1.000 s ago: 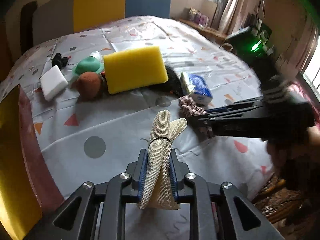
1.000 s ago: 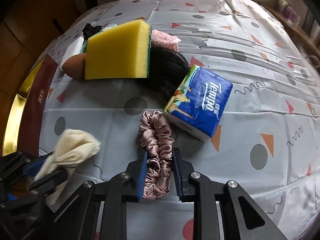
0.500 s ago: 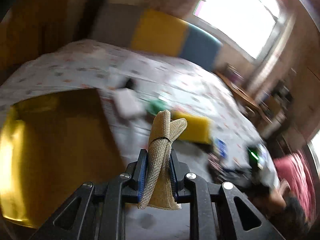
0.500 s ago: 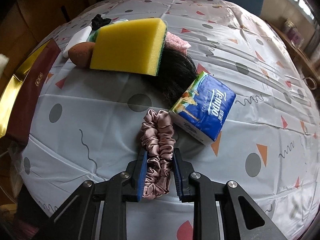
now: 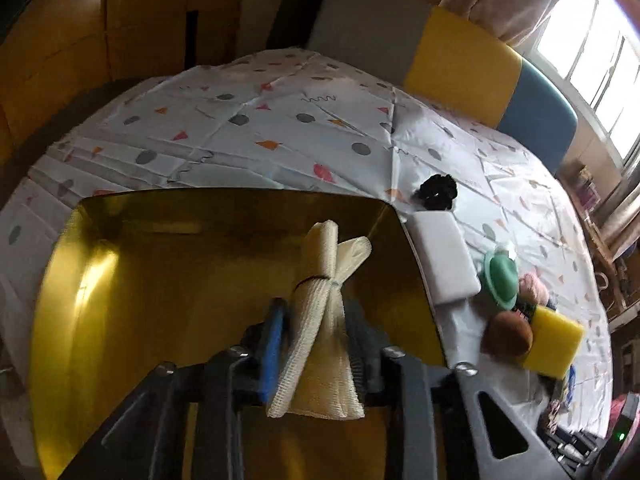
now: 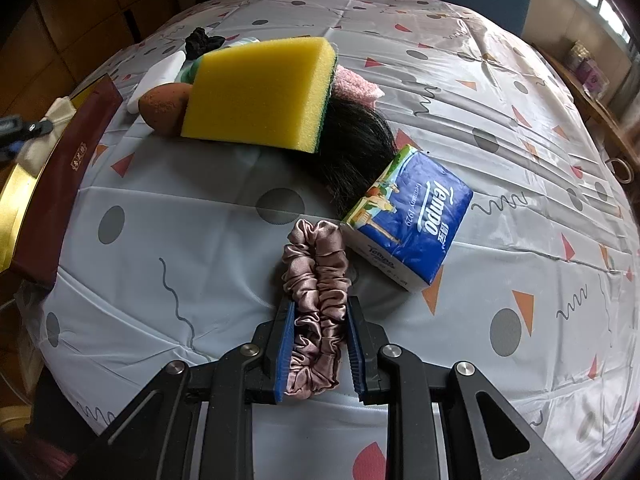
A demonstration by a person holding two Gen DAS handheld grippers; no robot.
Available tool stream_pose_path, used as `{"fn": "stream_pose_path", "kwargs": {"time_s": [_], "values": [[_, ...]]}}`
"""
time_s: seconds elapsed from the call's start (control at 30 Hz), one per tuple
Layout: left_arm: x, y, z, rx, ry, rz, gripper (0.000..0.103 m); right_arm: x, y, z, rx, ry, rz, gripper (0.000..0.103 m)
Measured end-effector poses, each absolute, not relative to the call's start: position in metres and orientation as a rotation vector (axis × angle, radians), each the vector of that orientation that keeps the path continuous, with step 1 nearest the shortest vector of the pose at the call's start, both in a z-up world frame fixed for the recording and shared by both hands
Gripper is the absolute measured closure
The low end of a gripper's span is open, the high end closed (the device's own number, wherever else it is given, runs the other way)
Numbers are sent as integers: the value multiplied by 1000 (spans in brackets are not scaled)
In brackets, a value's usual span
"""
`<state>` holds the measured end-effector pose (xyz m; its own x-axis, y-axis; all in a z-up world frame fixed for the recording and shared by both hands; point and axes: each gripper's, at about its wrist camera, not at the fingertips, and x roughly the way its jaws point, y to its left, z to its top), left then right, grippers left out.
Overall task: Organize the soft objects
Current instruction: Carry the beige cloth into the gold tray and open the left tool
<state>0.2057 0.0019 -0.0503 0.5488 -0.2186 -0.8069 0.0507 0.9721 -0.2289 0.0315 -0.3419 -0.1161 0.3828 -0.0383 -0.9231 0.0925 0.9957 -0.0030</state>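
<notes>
Patterned desk: left tool, now over the gold box at its edge, is opening, apparently freeing the mesh cloth; right tool pinches the scrunchie.

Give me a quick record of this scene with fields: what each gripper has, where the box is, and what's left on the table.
left gripper: jaws opening, cream mesh cloth between them, above the gold box
right gripper: shut on the pink satin scrunchie, just above the tablecloth
box location: at the table's left edge in the right wrist view
remaining on table: yellow sponge, tissue pack, black hair piece, brown puff, white block, black scrunchie
</notes>
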Motion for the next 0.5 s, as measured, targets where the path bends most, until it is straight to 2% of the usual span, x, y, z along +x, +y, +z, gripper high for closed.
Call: {"fn": "stream_pose_path", "kwargs": {"time_s": [0.03, 0.1, 0.17, 0.5], "values": [[207, 1, -52, -200, 982, -183, 67, 31, -341, -116, 50, 1175, -83, 78], [208, -3, -49, -234, 989, -228, 59, 32, -341, -117, 47, 1175, -81, 77], [203, -3, -47, -240, 988, -232, 56, 32, -341, -116, 48, 1175, -81, 77], [128, 7, -30, -158, 904, -188, 56, 31, -341, -117, 38, 1168, -81, 77]]}}
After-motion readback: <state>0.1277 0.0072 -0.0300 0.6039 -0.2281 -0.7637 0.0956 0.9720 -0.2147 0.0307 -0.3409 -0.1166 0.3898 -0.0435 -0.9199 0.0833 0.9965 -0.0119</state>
